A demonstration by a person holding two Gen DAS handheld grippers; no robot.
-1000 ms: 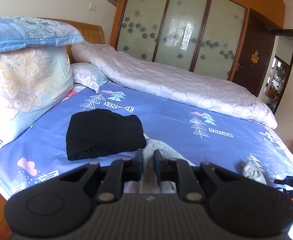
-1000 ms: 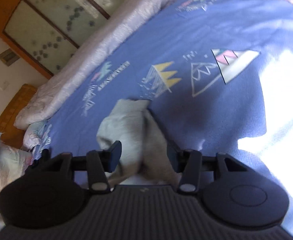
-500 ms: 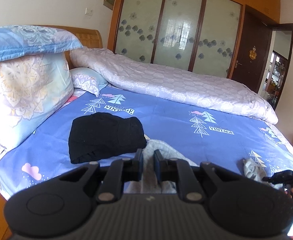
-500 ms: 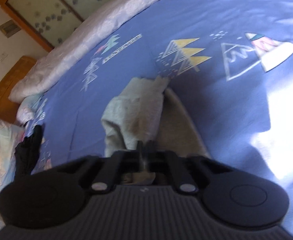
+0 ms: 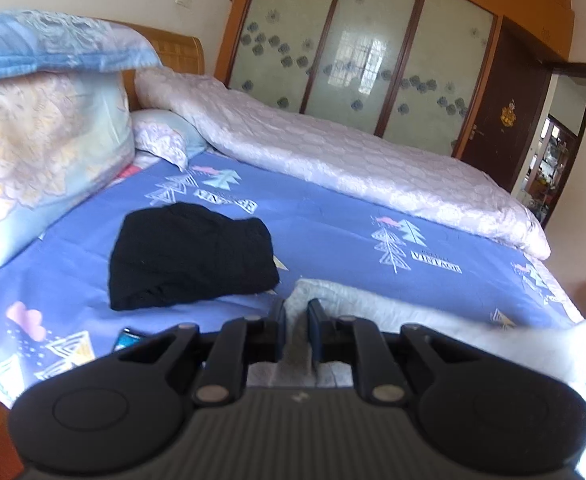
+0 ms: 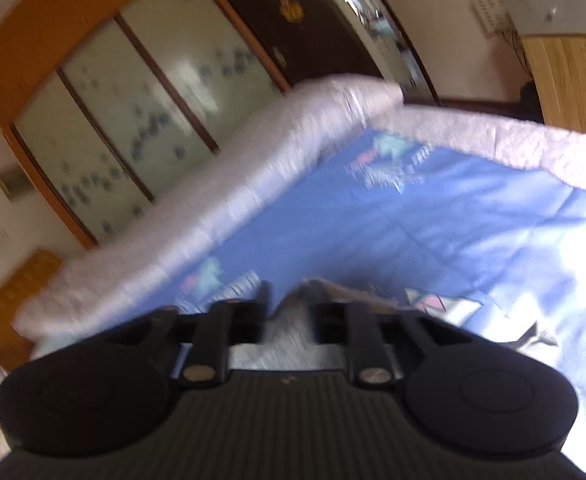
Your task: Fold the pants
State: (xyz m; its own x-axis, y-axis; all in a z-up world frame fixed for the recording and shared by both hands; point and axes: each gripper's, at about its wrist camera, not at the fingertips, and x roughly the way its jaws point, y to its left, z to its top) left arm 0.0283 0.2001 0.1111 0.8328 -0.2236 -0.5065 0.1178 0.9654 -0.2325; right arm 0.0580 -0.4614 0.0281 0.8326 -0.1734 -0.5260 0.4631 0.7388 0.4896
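Left wrist view: my left gripper (image 5: 295,314) is pinched nearly shut on the light grey soft-fabric pants (image 5: 393,312), which trail rightward, blurred, over the blue tree-print bedsheet (image 5: 333,236). A folded black garment (image 5: 189,256) lies just beyond.

Right wrist view: badly blurred. My right gripper (image 6: 289,306) has grey cloth between its jaws, which have just been opening partway; whether the pads still press I cannot tell.

Judgement: lifting to spread. Next needs a secure right-hand grip.
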